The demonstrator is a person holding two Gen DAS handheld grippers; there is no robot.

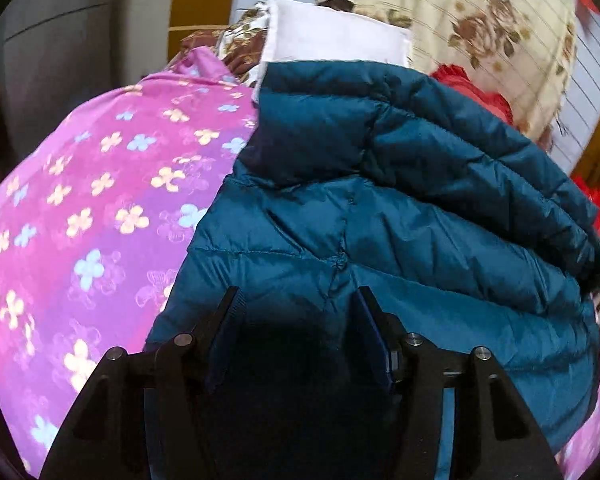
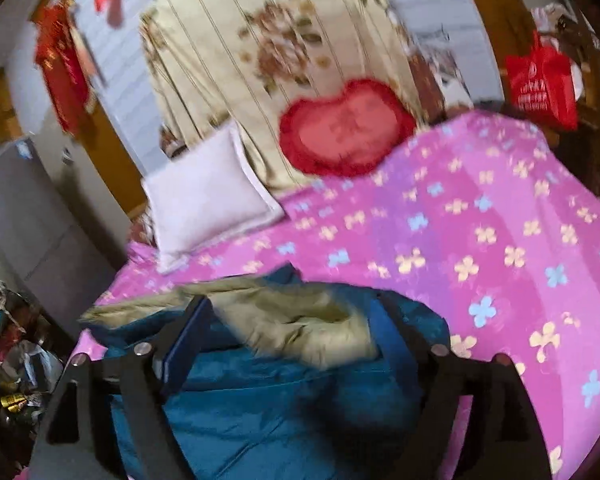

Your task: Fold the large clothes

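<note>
left gripper (image 1: 298, 300) spread over teal jacket (image 1: 400, 200); right gripper (image 2: 296, 312) likewise.

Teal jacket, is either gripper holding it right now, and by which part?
Cannot be told: both the left gripper and right gripper have jaws apart over the teal jacket.

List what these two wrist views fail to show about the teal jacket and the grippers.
- Left wrist: teal jacket sleeves and hem, cut off by frame and left gripper.
- Right wrist: jacket's tan lining blurred; right gripper grip unclear.
- Red bag lettering: blurred, too small.
</note>
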